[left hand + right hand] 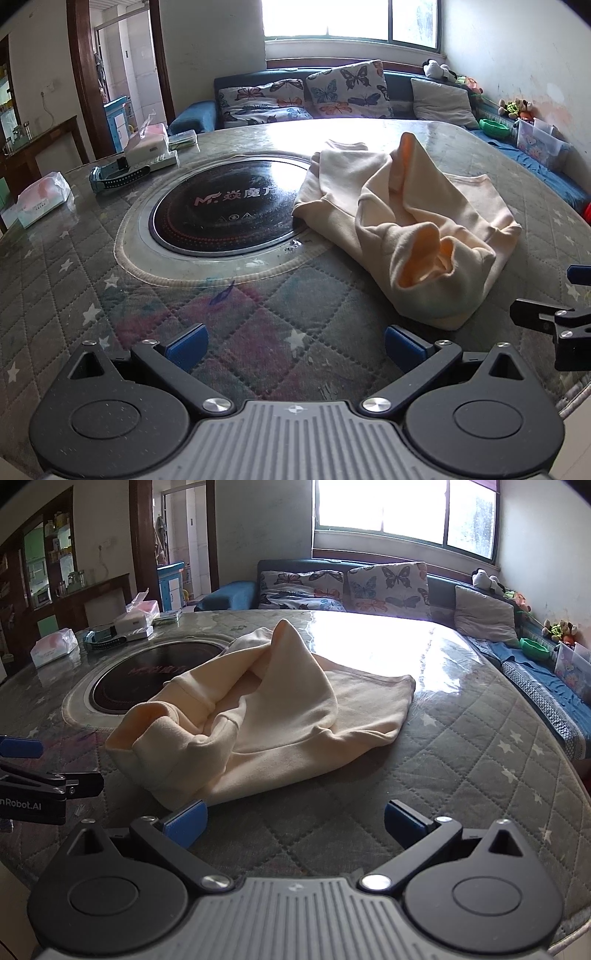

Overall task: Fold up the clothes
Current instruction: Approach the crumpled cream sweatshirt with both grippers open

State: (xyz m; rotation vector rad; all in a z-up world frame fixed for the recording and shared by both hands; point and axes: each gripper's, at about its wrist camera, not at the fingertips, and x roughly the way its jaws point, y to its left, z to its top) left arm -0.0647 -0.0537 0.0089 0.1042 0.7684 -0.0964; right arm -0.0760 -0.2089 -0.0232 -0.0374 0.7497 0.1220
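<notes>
A cream sweatshirt (417, 221) lies crumpled on the round quilted table (184, 302), with a sleeve cuff gaping toward me and a fold standing up in the middle. In the right wrist view the same sweatshirt (280, 723) spreads just ahead of my fingers, its near hem beside the left pad. My left gripper (295, 345) is open over bare quilt, left of and short of the garment. My right gripper (295, 821) is open too, nothing between its blue pads. Each gripper shows at the edge of the other's view.
A black induction hob (225, 206) is set into the table centre, partly under the sweatshirt. Tissue packs (42, 199), a blue watch (110, 177) and a white box (147, 151) sit at the table's left rim. A sofa with butterfly cushions (347, 88) stands behind.
</notes>
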